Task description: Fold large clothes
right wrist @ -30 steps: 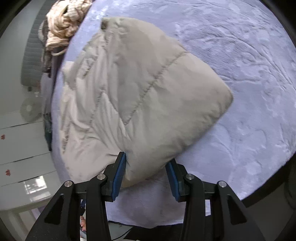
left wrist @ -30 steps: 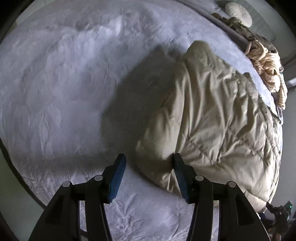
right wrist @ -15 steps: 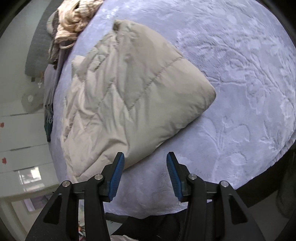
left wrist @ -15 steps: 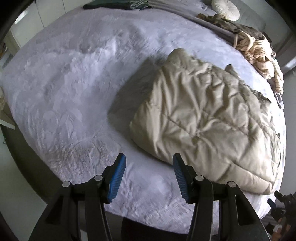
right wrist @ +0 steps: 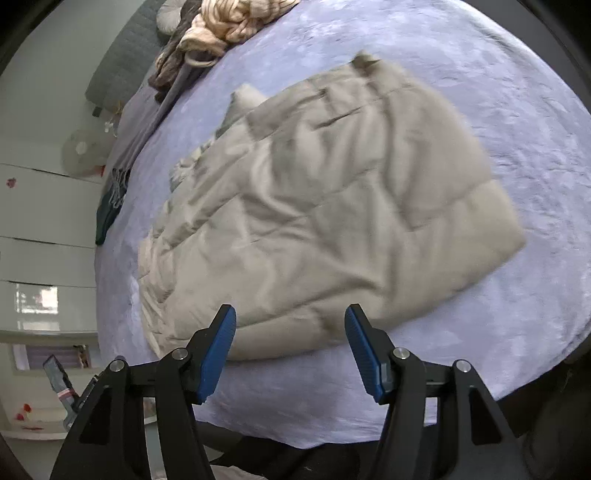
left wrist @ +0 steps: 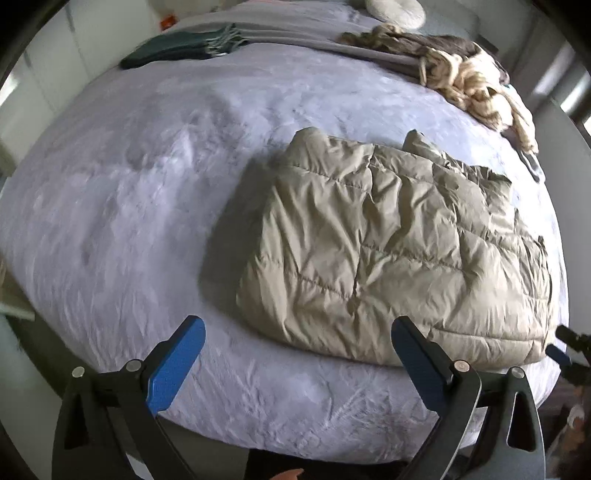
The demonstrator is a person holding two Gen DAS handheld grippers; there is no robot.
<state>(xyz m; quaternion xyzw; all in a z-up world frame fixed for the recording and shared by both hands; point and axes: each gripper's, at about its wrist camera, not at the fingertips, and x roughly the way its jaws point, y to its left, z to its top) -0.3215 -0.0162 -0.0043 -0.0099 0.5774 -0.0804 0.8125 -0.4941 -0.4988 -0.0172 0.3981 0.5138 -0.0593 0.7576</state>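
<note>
A beige quilted puffer jacket lies folded into a rough rectangle on the lavender bedspread. It also shows in the right wrist view, blurred by motion. My left gripper is open and empty, held above the bed's near edge, short of the jacket's near hem. My right gripper is open and empty, just short of the jacket's near edge. Neither touches the jacket.
A cream chunky-knit garment is piled at the far right of the bed, also in the right wrist view. A dark green folded cloth lies far left. A round pillow sits beyond. White drawers stand beside the bed.
Both grippers have let go of the jacket and pulled back and up from the bed. The left one's jaws have opened wider. The jacket now lies flat and folded.
</note>
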